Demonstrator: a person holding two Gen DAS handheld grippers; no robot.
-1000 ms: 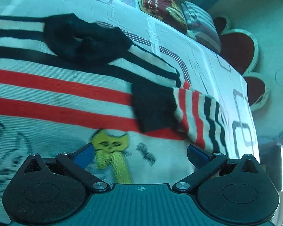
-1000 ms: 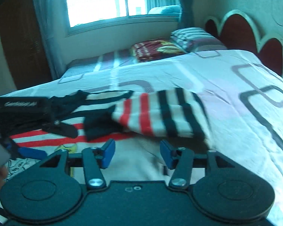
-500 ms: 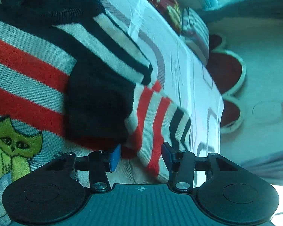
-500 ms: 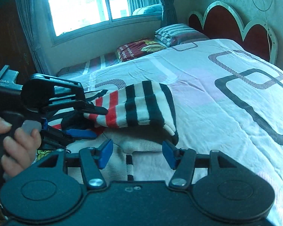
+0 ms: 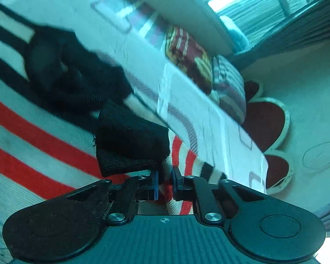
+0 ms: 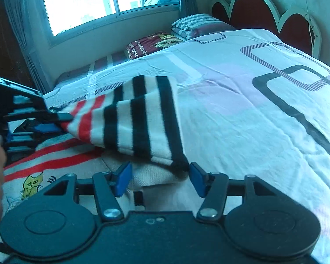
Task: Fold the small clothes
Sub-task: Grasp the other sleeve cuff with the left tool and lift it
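Observation:
A small striped sweater (image 5: 33, 136) in cream, red and black lies flat on the bed, with a yellow cat print (image 6: 33, 183) on its front. My left gripper (image 5: 165, 182) is shut on its striped sleeve (image 6: 129, 118) just behind the black cuff (image 5: 129, 145) and holds it lifted over the body. The left gripper also shows in the right wrist view (image 6: 55, 121). My right gripper (image 6: 159, 179) is open, its blue pads either side of the sleeve's lower black edge, above the sweater's side.
The bed sheet (image 6: 242, 114) is white with dark square outlines. A red folded blanket (image 6: 151, 44) and striped pillows (image 6: 198, 25) lie at the far end by the window. A red scalloped headboard (image 6: 264, 15) stands at the right.
My left gripper has shut on the sleeve and lifted it toward the sweater's body. My right gripper has come in closer under the sleeve and stays open.

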